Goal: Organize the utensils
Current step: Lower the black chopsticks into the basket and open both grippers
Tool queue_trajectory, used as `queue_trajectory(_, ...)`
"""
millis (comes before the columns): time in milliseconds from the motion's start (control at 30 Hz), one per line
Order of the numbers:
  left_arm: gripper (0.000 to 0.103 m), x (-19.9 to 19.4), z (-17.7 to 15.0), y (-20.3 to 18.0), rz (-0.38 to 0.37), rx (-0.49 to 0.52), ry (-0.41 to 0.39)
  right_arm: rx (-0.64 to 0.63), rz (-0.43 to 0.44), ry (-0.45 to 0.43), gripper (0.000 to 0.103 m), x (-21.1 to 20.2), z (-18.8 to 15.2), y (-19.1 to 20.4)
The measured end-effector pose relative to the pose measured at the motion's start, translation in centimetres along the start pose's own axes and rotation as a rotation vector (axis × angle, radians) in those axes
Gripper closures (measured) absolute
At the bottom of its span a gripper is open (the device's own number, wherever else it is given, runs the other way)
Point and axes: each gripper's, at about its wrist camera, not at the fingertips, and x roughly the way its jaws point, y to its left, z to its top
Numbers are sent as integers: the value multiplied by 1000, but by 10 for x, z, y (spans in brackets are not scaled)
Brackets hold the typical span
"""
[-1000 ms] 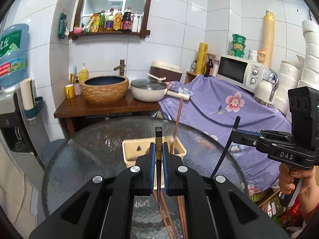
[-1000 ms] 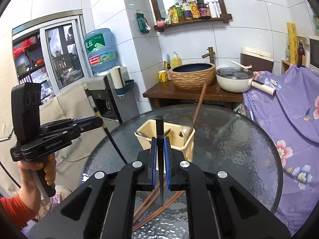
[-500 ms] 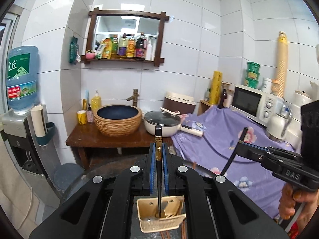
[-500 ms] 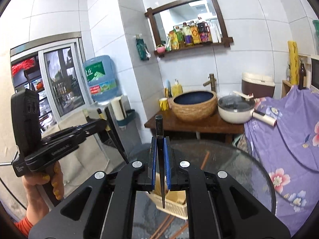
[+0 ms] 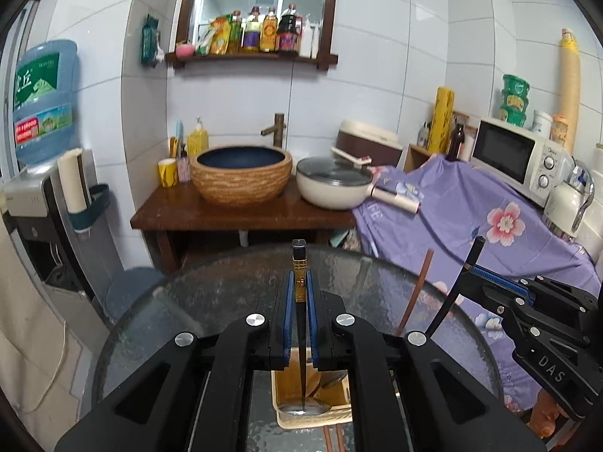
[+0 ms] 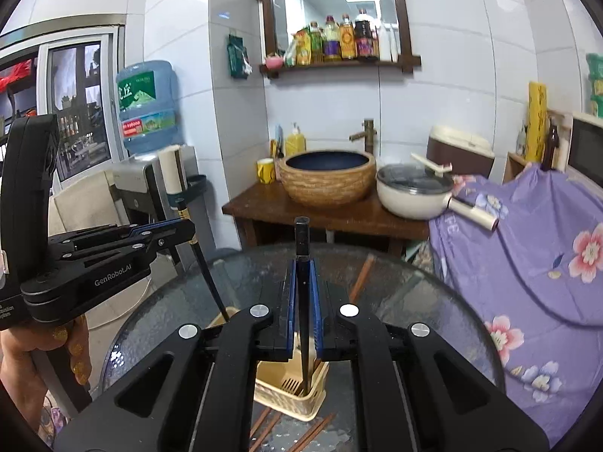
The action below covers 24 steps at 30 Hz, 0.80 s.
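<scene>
My left gripper [image 5: 299, 293] is shut on a black chopstick [image 5: 300, 263] with a gold band; its tip points down into the beige utensil basket [image 5: 316, 414] on the round glass table [image 5: 211, 301]. My right gripper [image 6: 302, 290] is shut on a second black chopstick [image 6: 302, 237], tip down into the same basket [image 6: 290, 395]. A brown chopstick [image 5: 416, 290] stands in the basket. The right gripper [image 5: 490, 282] also shows in the left wrist view, and the left gripper [image 6: 177, 226] in the right wrist view.
Several brown chopsticks [image 6: 297, 437] lie on the glass in front of the basket. Behind the table stand a wooden washstand [image 5: 241, 214] with a woven basin, a white pan [image 5: 331, 184], and a purple floral cloth [image 5: 471, 211]. A water dispenser [image 5: 34, 196] stands left.
Both grippers rose, then came down with their chopsticks. The tips now reach into the basket, which sits low under the jaws in both views.
</scene>
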Motion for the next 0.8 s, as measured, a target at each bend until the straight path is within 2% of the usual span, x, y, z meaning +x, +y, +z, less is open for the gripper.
queue_trajectory(233,96,26,-29,11,-21,-33,89,45,4,46,95,20,-25,-7)
queue_trajectory(467,96,33,-42,14,-8,-39,95,67,-5,61,95,26,-35,-10)
queue_trajectory(500,93,33,-43,14,-15,-38,102,73,-6,55,95,25,-36,-12)
queue_trajectory(567,76,31,-45,14,-16,-42,95,87,3,45,95,23,-37,-14)
queue_trajectory(633,46,24,-46,16,-3,-58,68,85,-5,32,94,19,-37,-15)
queue_trajectory(700,38,12,-49,17,0,-79,24,62,-27,0,90,9,-40,-15)
queue_trajectory(733,32,3,-51,16,-2,-79,0,57,-33,-16,81,3,-42,-15)
queue_trajectory(767,28,-5,-54,14,-6,-74,-18,56,-39,-29,66,-2,-44,-16)
queue_trajectory(800,21,-12,-57,12,-11,-69,-38,60,-53,-46,59,-11,-50,-17)
